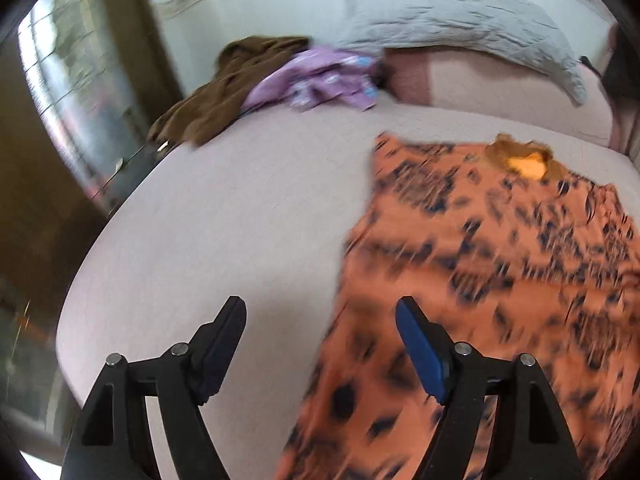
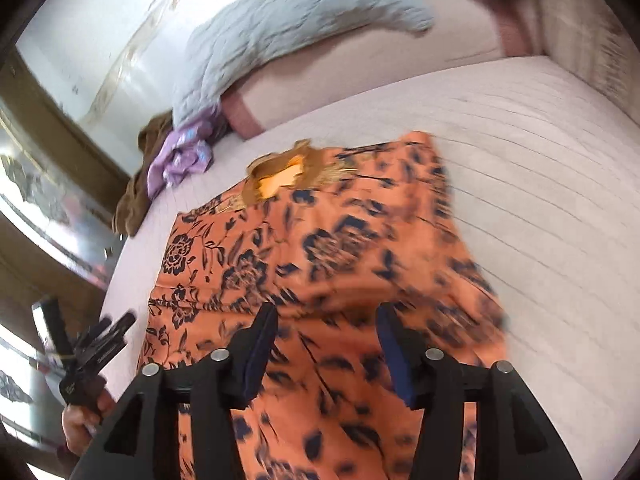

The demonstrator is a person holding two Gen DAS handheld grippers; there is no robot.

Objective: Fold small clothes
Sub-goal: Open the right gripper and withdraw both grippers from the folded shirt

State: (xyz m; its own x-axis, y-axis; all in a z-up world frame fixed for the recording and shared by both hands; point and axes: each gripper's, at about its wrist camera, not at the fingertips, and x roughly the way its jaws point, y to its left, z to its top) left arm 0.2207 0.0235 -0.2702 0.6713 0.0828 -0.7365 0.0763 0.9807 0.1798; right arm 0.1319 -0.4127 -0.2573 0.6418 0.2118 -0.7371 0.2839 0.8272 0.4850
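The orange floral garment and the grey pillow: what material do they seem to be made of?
Orange floral garment: probably thin woven fabric, matte, lying flat with soft creases; blur hides the weave. Grey pillow: seemingly crinkled cotton-like cloth, matte, wrinkled all over.

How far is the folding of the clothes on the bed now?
Done: the orange floral garment lies spread flat on the pink bed. In hand: nothing; the left tongs and right tongs are open above it. Left: folding it, then the crumpled purple and brown clothes.
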